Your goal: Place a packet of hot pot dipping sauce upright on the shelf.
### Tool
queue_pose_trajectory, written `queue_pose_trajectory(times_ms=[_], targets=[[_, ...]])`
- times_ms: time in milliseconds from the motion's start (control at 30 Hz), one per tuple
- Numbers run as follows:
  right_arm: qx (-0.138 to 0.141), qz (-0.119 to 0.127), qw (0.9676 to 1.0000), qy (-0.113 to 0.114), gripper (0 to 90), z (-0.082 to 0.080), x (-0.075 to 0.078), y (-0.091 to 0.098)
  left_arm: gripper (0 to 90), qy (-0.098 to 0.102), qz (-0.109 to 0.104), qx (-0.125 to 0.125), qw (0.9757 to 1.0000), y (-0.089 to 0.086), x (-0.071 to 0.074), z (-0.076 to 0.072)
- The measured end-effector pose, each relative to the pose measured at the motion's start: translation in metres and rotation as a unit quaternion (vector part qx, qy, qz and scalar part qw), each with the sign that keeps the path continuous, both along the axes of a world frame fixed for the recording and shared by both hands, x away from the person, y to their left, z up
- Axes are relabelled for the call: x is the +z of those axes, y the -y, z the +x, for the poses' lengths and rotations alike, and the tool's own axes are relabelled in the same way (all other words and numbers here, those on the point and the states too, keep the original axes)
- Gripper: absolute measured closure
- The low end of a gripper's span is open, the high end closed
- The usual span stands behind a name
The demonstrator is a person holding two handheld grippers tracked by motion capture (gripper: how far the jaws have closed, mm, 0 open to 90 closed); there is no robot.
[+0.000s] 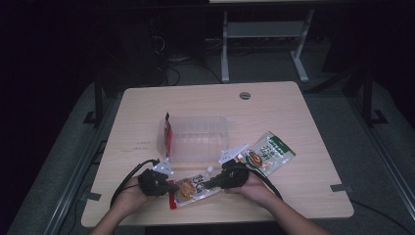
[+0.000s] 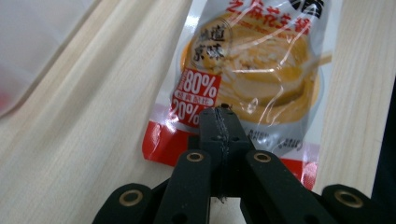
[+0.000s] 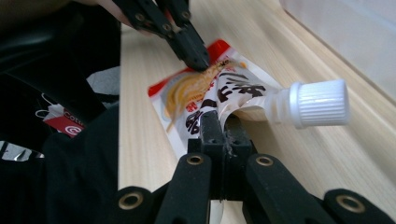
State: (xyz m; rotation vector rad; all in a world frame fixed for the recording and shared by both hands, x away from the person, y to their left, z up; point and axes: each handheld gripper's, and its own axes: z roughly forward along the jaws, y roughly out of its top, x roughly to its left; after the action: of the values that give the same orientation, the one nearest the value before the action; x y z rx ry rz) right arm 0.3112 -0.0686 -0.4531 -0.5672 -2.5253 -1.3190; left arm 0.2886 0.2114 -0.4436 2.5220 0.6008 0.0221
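Note:
A spouted food pouch (image 1: 191, 188) with orange noodle print and a red bottom edge lies near the table's front edge. In the left gripper view my left gripper (image 2: 219, 112) is shut on the red bottom edge of the pouch (image 2: 252, 70). In the right gripper view my right gripper (image 3: 218, 116) is shut on the pouch (image 3: 187, 93) close to its spout, whose white screw cap (image 3: 322, 102) sticks out to the right. The left gripper (image 3: 198, 60) pinches the far end there. From above, the left gripper (image 1: 172, 187) and right gripper (image 1: 204, 185) face each other across the pouch.
A clear plastic container (image 1: 198, 137) stands behind the hands, with a red packet (image 1: 168, 134) upright at its left end. A second pouch, green and white (image 1: 268, 152), lies to the right. A round cable hole (image 1: 245, 95) sits near the table's far edge.

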Motion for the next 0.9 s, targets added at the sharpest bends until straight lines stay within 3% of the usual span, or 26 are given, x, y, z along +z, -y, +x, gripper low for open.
queue_pose_trajectory(times_ms=[267, 333, 533, 900], targets=[[-0.003, 0.058, 0.9981, 0.019, 89.7, -0.006, 0.020, 0.004, 90.0, 0.010, -0.034, -0.008, 0.9993, 0.011, 0.005, -0.004], [-0.005, 0.064, 0.9976, 0.025, 89.7, -0.008, 0.026, 0.006, 90.0, 0.016, -0.035, -0.017, 0.9991, 0.013, 0.007, -0.005], [-0.012, 0.083, 0.9957, 0.040, 89.7, -0.011, 0.038, 0.011, 90.0, 0.031, -0.063, -0.027, 0.9972, 0.027, 0.011, -0.011], [-0.021, 0.107, 0.9926, 0.055, 89.7, -0.014, 0.052, 0.019, 90.0, 0.024, -0.111, -0.042, 0.9927, 0.050, 0.015, -0.018]])
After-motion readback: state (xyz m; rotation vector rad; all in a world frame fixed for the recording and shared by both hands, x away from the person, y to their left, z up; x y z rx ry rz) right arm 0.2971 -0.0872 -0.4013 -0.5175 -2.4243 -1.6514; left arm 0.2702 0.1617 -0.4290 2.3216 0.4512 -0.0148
